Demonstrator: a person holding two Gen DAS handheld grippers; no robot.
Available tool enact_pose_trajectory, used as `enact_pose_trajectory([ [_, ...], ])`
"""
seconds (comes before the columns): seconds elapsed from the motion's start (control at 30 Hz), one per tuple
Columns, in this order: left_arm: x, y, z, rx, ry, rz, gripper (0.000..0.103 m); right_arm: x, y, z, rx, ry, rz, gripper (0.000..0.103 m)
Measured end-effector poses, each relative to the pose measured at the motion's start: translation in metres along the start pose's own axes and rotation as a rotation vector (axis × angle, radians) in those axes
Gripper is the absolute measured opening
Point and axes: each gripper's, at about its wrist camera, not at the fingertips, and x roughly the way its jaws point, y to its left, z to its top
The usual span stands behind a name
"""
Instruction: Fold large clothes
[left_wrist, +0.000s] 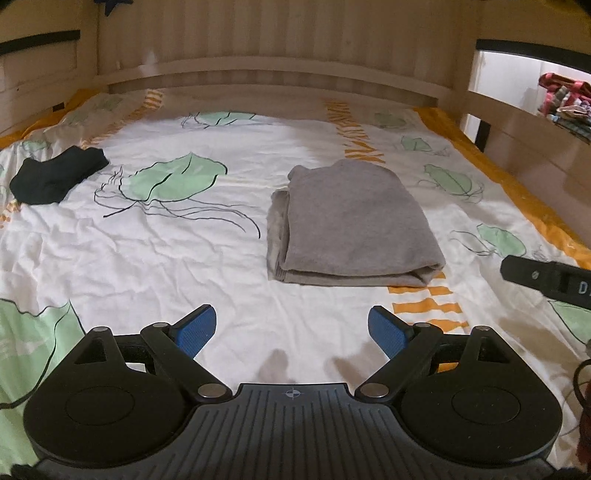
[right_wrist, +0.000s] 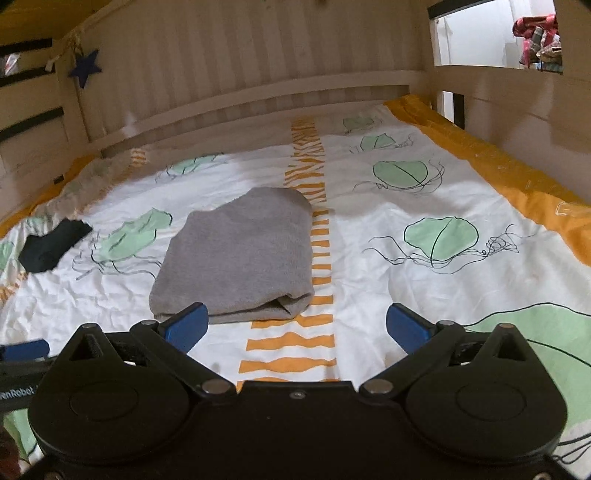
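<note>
A grey garment (left_wrist: 351, 225) lies folded into a compact rectangle on the bed sheet (left_wrist: 177, 258); it also shows in the right wrist view (right_wrist: 243, 254). My left gripper (left_wrist: 291, 332) is open and empty, held above the sheet in front of the garment and a little left of it. My right gripper (right_wrist: 295, 325) is open and empty, just in front of the garment's near edge; its left fingertip (right_wrist: 186, 325) overlaps that edge in the view. Part of the right gripper (left_wrist: 546, 278) shows at the right edge of the left wrist view.
A small black folded garment (left_wrist: 55, 177) lies at the far left of the bed, also in the right wrist view (right_wrist: 53, 245). A wooden headboard (left_wrist: 273, 81) and side rails enclose the bed. Colourful clothes (left_wrist: 565, 99) sit beyond the right rail.
</note>
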Motion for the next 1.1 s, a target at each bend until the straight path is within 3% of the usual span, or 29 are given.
enact_pose_trajectory([
  [1.1,0.007,0.007,0.007,0.007,0.046,0.014,0.090,0.006,0.012,-0.007,-0.051,0.056,0.012,0.102],
])
